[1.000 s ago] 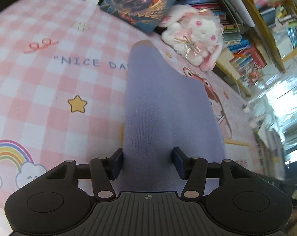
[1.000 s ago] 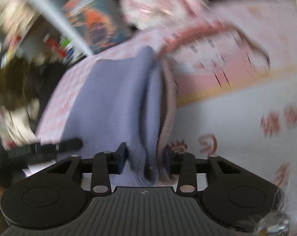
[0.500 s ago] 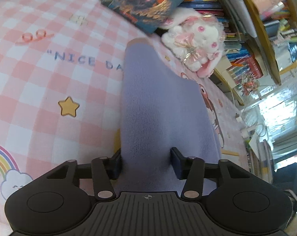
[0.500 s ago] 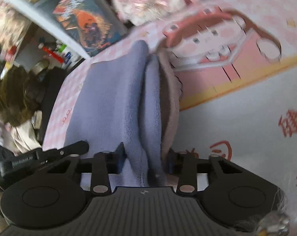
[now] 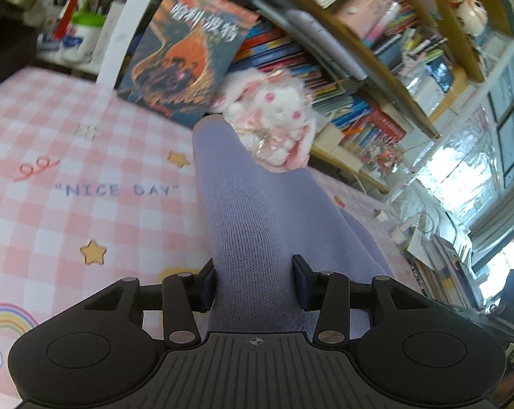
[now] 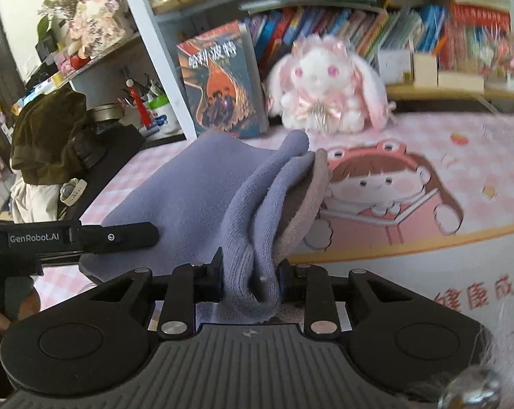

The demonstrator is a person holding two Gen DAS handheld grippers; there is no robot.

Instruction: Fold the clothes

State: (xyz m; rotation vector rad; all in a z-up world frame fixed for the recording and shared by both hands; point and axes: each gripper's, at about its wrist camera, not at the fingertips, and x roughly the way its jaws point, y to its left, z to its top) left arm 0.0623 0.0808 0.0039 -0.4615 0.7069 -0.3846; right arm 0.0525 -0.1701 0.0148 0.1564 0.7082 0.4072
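Lavender garment (image 5: 257, 225): lifted off the pink checked cover (image 5: 52, 204). Left gripper (image 5: 255, 284): half-open, apparently pinching one edge between its fingers. Right gripper (image 6: 250, 274): closing, bunched folds clamped between pads.

Daylight lit both views brightly. In the left wrist view the window (image 5: 488, 156) at the right edge was blown out to white glare, with shiny reflections beside it. The fisheye lenses bent the bookshelf (image 5: 369, 51) into a steep curve and rounded the frame corners to black. Motion blur softened the plush rabbit (image 5: 274, 126) and the books (image 6: 461, 37) at the right of the right wrist view, while the lavender garment (image 6: 195, 197) near the lens stayed sharp, its knit visible. Shadows were soft, deepest in the garment's folds and under the black gripper bodies.
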